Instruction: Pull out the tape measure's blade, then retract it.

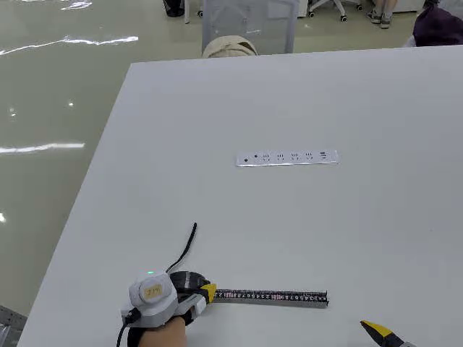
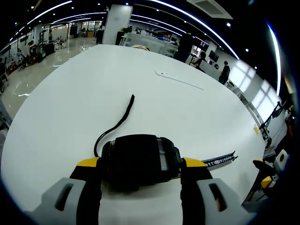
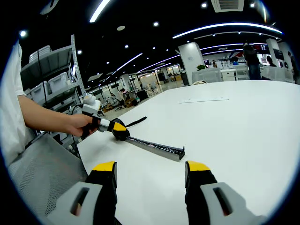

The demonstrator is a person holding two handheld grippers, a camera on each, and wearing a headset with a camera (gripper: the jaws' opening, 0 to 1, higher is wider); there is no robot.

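Two tongs: left tongs [image 2: 141, 163] tight around the tape measure [image 1: 189, 282], blade [image 1: 271, 296] out on the table [image 1: 289, 94]; right tongs [image 3: 151, 168] wide, empty.

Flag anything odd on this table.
Nothing damaged or spilled. The tape measure, clamped in the left gripper, has its blade lying pulled out flat on the table; the open right gripper is off its tip.

Your table [image 1: 325, 94]: a white, smooth, matt top. The power strip [image 1: 286, 157] on it: white plastic with a slight sheen. The tape measure [image 2: 140, 157] in your left gripper [image 2: 140, 163]: black casing, matt and rubber-like. Its blade [image 1: 271, 296] looks like thin metal, dark with printed marks. Its cord [image 2: 117, 119]: black, matt. Jaws of your right gripper [image 3: 151, 167]: matt black plastic with yellow tips, on pale grey plastic bodies. Floor [image 1: 51, 108]: glossy, mirroring the lights.
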